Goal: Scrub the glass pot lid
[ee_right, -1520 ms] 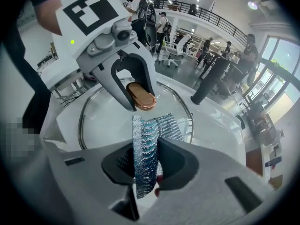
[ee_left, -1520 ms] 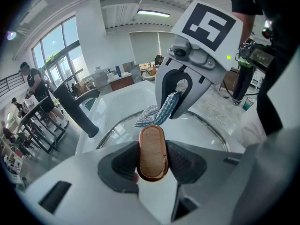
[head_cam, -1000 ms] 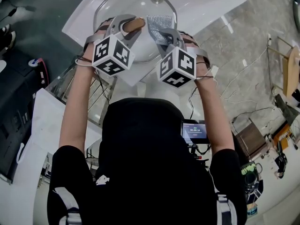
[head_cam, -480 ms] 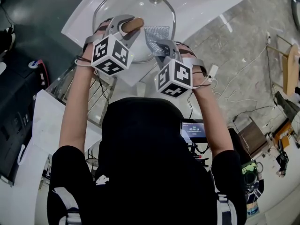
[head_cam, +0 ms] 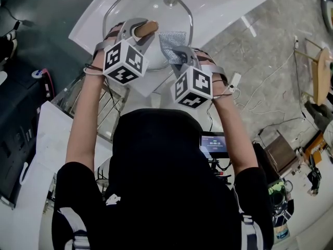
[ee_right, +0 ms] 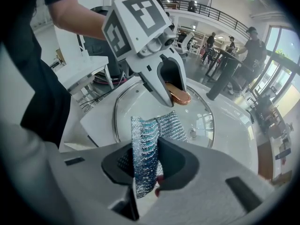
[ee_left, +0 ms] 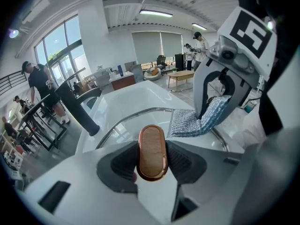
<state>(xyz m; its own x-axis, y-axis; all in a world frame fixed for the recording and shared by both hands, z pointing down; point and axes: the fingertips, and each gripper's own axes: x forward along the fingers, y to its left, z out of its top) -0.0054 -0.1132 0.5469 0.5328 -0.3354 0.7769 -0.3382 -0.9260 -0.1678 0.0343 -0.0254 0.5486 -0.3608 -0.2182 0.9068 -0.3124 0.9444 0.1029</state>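
Note:
The round glass pot lid [head_cam: 151, 14] with a steel rim lies in the white basin [head_cam: 218, 7]. Its copper-brown handle [ee_left: 152, 151] sits clamped between the jaws of my left gripper [head_cam: 139, 29]; the handle [ee_right: 179, 95] also shows in the right gripper view. My right gripper [head_cam: 174, 48] is shut on a silvery-blue scrub cloth [ee_right: 149, 146], whose free end lies on the glass of the lid [ee_right: 159, 111] near its front edge. The cloth [ee_left: 197, 121] hangs from the right gripper in the left gripper view.
A small steam vent [ee_right: 191, 134] sits on the lid. A black faucet [ee_left: 75, 109] rises at the basin's far side. A metal rack [head_cam: 106, 105] stands below the basin's left corner. Cables and furniture lie on the floor at the right [head_cam: 276, 87].
My right gripper has drawn the cloth back toward me across the glass, nearer the lid's front rim. The left gripper has held the handle still.

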